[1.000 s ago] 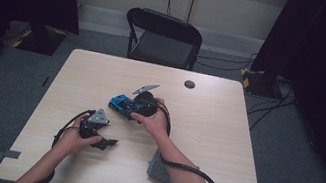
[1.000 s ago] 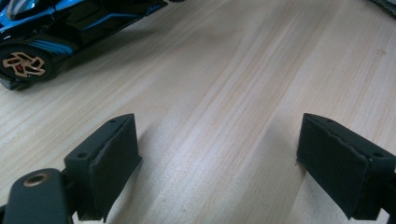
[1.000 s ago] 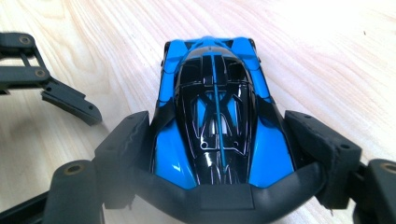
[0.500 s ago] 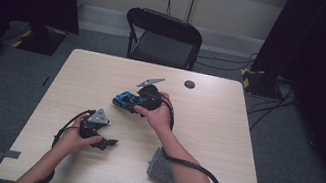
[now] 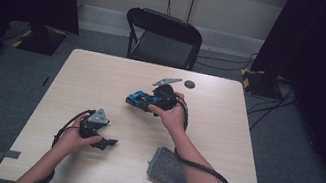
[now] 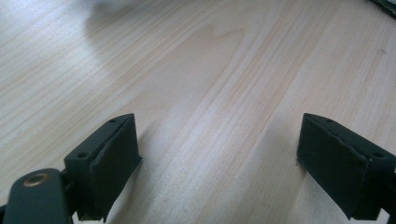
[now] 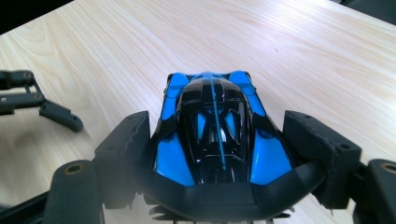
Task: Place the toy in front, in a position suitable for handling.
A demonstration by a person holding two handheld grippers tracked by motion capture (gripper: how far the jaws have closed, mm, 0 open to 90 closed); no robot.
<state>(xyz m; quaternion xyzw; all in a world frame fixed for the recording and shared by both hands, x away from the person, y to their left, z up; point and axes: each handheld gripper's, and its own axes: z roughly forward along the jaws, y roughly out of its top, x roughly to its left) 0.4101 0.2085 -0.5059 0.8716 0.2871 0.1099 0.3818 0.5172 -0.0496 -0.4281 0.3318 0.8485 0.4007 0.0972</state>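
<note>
Right gripper view has the right gripper [image 7: 219,154] clamped across the rear flanks of the blue toy car [image 7: 215,126]. Against the earlier high views, car and hand have shifted farther up the table [image 5: 103,76] and look lifted, so the carry seems underway. Left gripper [image 6: 219,163], jaws apart and empty, rests near-left.

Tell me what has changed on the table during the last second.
The right tool, shut on the blue toy car, carried it a little farther from the person, toward the chair. The left tool, open, stayed in place, as did the grey pad.
</note>
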